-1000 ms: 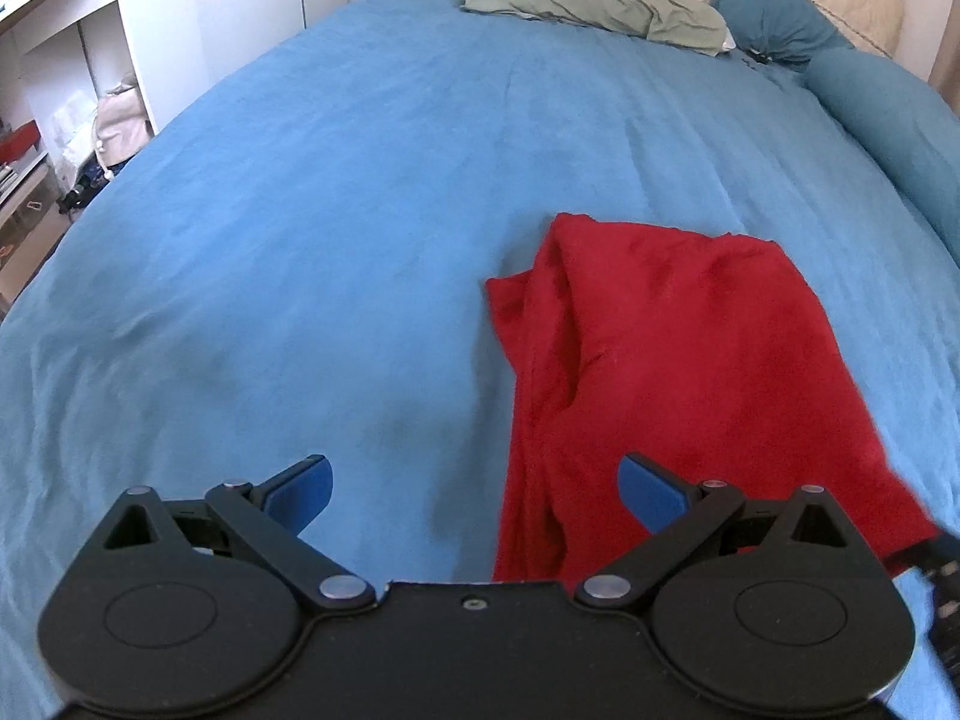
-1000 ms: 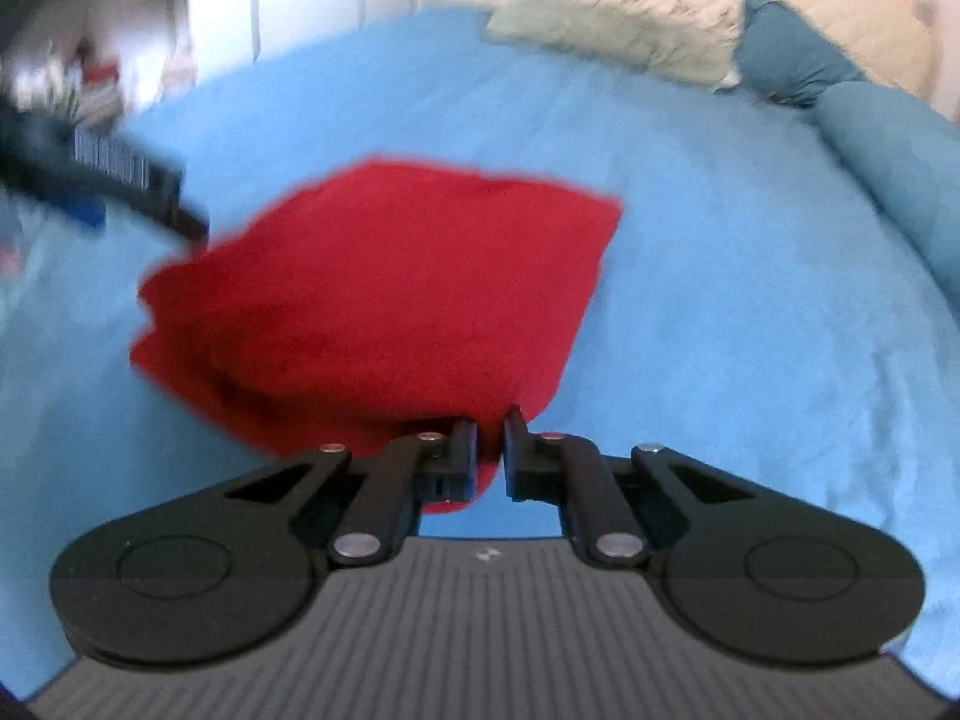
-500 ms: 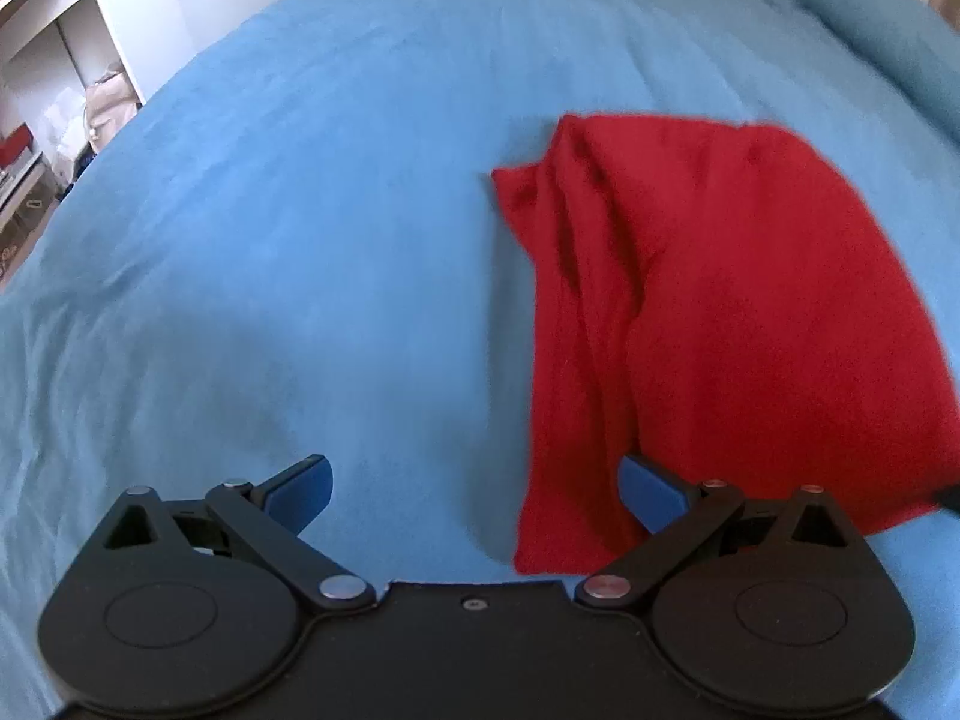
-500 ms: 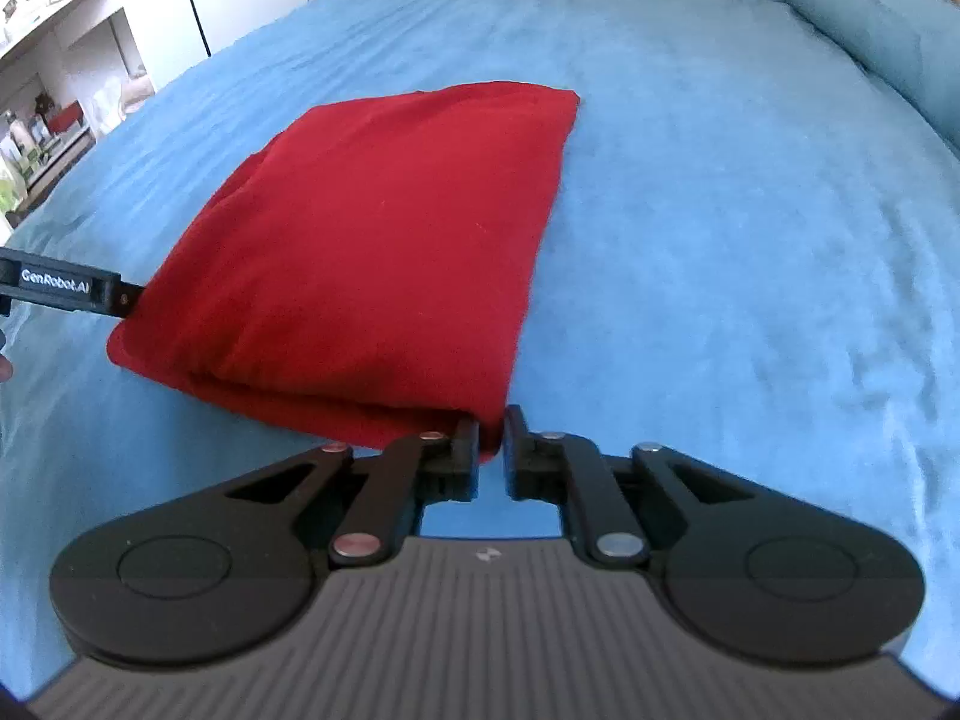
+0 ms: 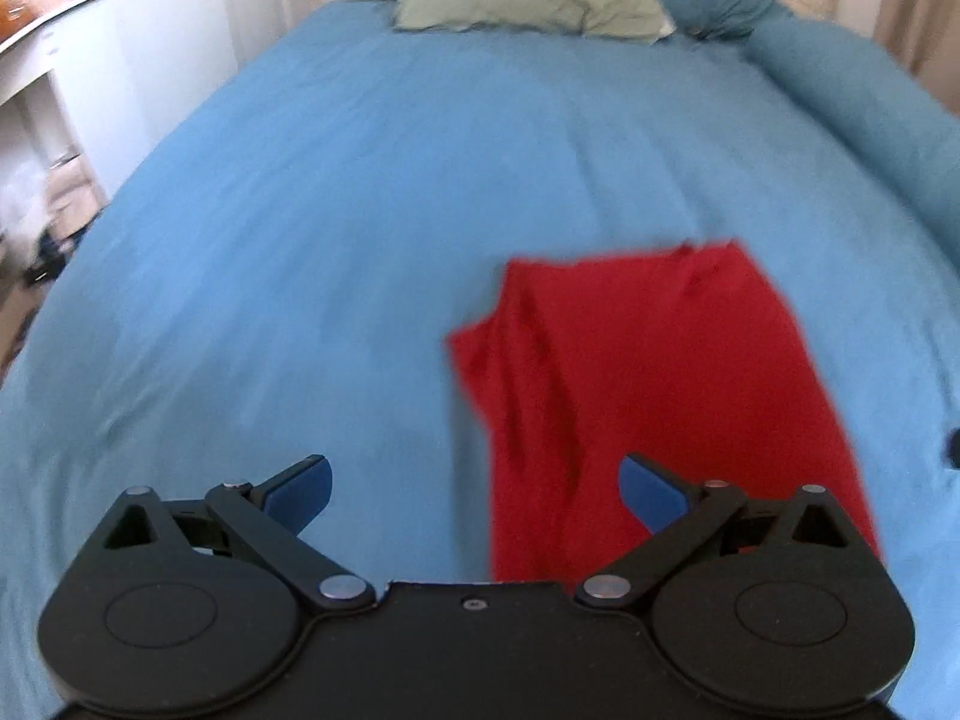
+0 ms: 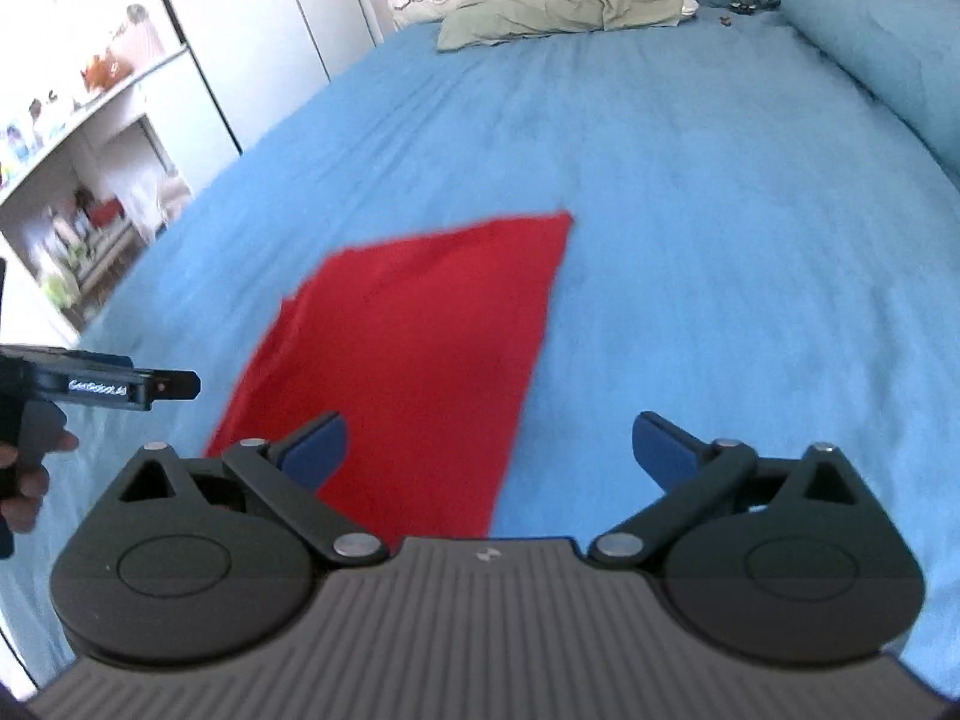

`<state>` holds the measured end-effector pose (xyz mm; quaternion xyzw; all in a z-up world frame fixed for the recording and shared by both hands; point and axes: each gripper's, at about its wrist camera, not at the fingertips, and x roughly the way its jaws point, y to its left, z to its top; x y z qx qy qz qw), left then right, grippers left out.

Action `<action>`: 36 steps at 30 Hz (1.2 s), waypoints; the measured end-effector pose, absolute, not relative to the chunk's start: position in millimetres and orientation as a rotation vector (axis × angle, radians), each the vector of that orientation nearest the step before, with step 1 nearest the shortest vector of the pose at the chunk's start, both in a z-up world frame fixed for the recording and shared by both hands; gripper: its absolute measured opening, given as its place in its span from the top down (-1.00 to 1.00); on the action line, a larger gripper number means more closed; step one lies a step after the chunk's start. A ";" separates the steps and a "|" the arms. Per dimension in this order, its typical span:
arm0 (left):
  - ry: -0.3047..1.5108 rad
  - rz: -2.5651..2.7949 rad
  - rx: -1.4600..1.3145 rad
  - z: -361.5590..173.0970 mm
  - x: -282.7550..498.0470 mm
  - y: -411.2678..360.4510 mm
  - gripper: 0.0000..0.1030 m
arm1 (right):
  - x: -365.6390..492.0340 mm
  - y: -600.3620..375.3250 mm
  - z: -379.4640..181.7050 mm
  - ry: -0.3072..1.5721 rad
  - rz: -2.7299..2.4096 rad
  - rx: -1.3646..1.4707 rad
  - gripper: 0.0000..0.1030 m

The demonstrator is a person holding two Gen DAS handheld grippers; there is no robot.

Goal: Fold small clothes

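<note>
A folded red garment [image 5: 648,372] lies flat on the blue bedspread [image 5: 360,192]; it also shows in the right wrist view [image 6: 420,348]. My left gripper [image 5: 474,489] is open and empty, held above the garment's near left edge. My right gripper [image 6: 489,447] is open and empty, held above the garment's near right corner. The left gripper's body [image 6: 108,387] shows at the left of the right wrist view, off the garment's left side.
A grey-green pillow [image 6: 558,6] and patterned cream pillows lie at the head of the bed. A blue bolster [image 6: 882,54] runs along the right side. White shelves and cupboards [image 6: 120,138] stand left of the bed.
My right gripper was shut on the garment's near edge and has let go and opened. Both grippers have drawn back and up from the garment, which now lies flat.
</note>
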<state>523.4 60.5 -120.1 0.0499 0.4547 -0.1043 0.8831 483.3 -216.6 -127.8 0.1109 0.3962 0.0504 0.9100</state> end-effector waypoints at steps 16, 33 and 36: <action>1.157 -0.321 -0.045 -195.7 597.8 32.3 -0.86 | 594.9 -232.8 -202.7 1.075 0.129 0.458 -1.00; 1.175 -0.343 -0.065 -190.5 594.9 29.4 -0.38 | 605.1 -231.8 -223.5 1.096 0.185 0.584 -0.23; 1.174 -0.332 -0.056 -185.5 593.7 26.7 -0.14 | 605.9 -227.4 -216.5 1.078 0.191 0.564 0.02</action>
